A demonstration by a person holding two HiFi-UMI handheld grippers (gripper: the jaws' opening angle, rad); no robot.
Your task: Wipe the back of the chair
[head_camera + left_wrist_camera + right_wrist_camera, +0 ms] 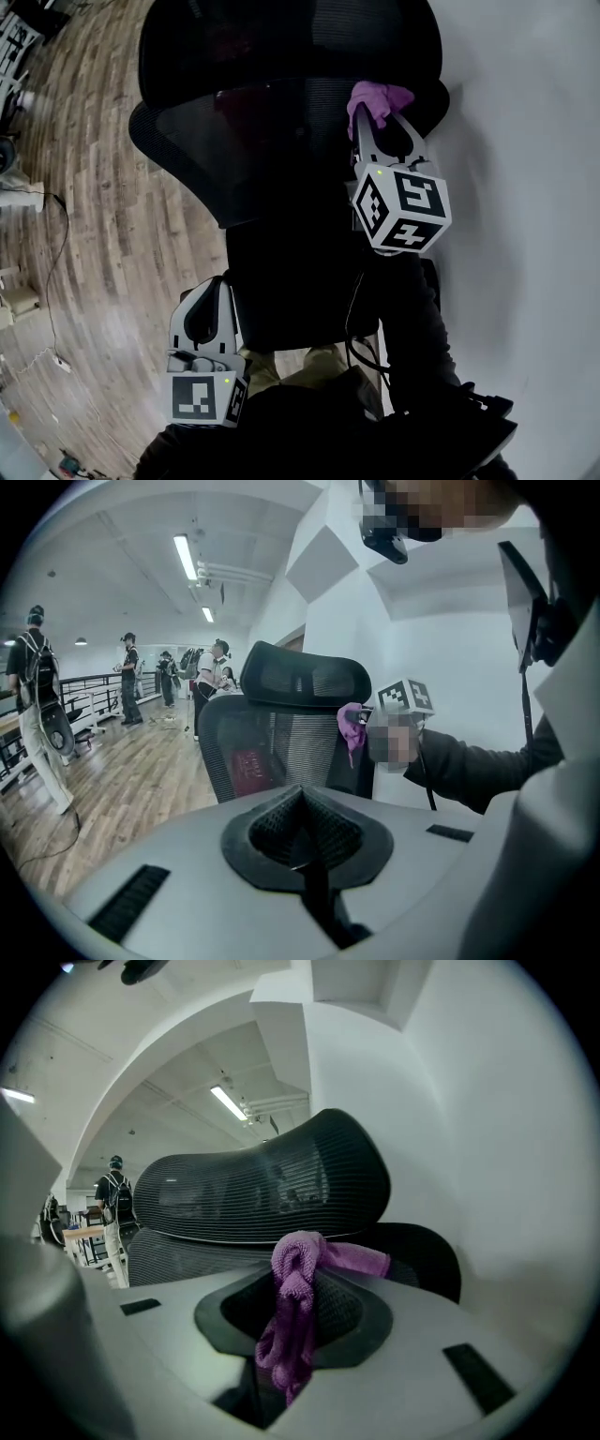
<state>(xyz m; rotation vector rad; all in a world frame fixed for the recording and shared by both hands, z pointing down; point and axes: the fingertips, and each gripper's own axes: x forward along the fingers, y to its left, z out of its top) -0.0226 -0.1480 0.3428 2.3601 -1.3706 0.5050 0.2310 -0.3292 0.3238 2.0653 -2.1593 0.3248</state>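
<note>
Seen from above, a black mesh office chair [281, 159] stands with its back toward the person. The right gripper [380, 127] is raised to the upper right edge of the backrest, its jaws pinching a bunched purple microfibre cloth [378, 97]. The cloth sits right at that edge, just below the curved mesh headrest [262, 1185]; whether it presses on the mesh cannot be told. In the right gripper view one end of the cloth hangs down between the jaws and the other folds over to the right.

The left gripper [214, 292] is held low on the person's left, near the body and apart from the chair, its jaws pressed together on nothing.

A plain white wall [525, 141] runs close along the chair's right side, leaving little room there. To the left, pale wood-plank floor [103, 234] lies open, crossed by a thin black cable [62, 234]. The left gripper view shows several people [37, 714] standing well beyond the chair
</note>
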